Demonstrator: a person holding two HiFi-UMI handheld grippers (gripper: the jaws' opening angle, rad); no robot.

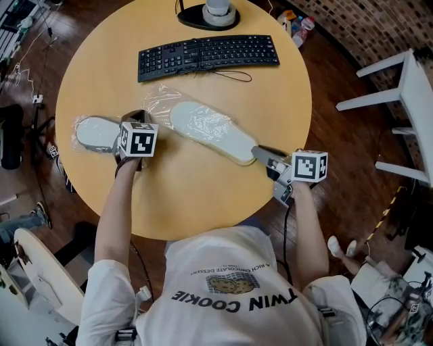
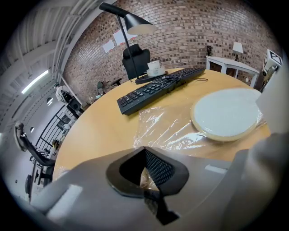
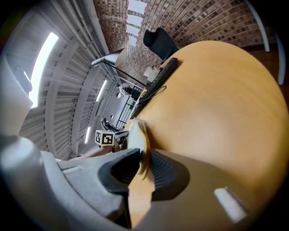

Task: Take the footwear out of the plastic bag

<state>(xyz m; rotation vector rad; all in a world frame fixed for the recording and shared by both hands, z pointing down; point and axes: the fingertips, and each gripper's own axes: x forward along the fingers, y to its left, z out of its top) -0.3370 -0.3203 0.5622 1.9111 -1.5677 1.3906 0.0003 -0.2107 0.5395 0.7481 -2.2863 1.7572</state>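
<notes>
A pale flat slipper [image 1: 203, 128] lies diagonally on the round wooden table [image 1: 189, 196], its far end still inside a clear plastic bag [image 1: 159, 101]. My right gripper [image 1: 260, 154] is shut on the slipper's near end; in the right gripper view the slipper's edge [image 3: 135, 140] is pinched between the pads. My left gripper [image 1: 134, 116] sits at the bag's left side, shut on a fold of the film. From that gripper, the plastic bag [image 2: 167, 128] stretches away from my jaws towards the slipper [image 2: 226, 113].
A second pale slipper [image 1: 95, 133], wrapped in plastic, lies at the table's left edge beside my left gripper. A black keyboard [image 1: 208, 55] and a lamp base [image 1: 210, 13] stand at the far side. White furniture [image 1: 406, 101] stands off the table to the right.
</notes>
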